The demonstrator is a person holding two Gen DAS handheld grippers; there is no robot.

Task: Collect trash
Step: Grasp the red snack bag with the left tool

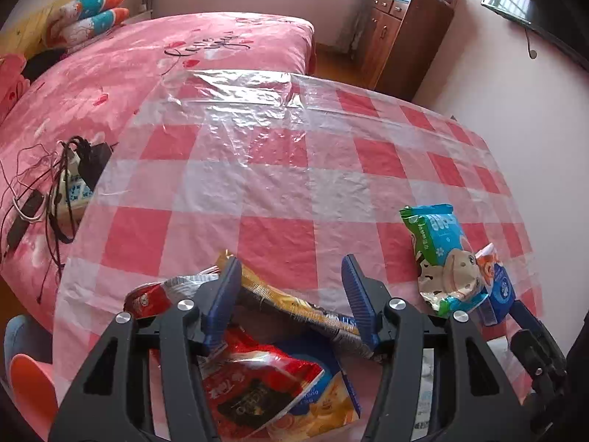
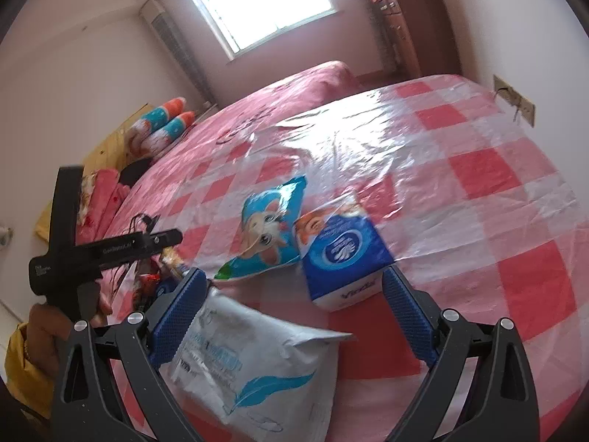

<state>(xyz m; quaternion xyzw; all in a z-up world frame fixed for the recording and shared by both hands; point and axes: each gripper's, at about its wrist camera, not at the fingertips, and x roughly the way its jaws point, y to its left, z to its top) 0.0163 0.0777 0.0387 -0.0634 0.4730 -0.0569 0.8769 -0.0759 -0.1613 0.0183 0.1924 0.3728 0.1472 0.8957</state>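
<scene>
My left gripper (image 1: 292,276) is shut on a bunch of snack wrappers: a long yellow wrapper (image 1: 294,304) runs across between its blue pads, with a red bag (image 1: 254,379) and a blue-and-yellow bag (image 1: 327,401) below it. In the right wrist view the same bunch (image 2: 154,276) hangs near the table's left edge. My right gripper (image 2: 292,283) stands open. A white plastic pack (image 2: 257,361) leans on its left finger. Just past its tips lie a blue tissue pack (image 2: 342,258) and a blue goat-print bag (image 2: 265,235), also a goat-print bag (image 1: 441,258) in the left view.
The red-and-white checked plastic cloth (image 1: 294,184) covers the table. A pink bed (image 1: 165,59) lies behind, with a power strip and cables (image 1: 70,184) at its edge. A wooden cabinet (image 1: 401,37) stands at the back right. A yellow sleeve (image 2: 25,361) is at the lower left.
</scene>
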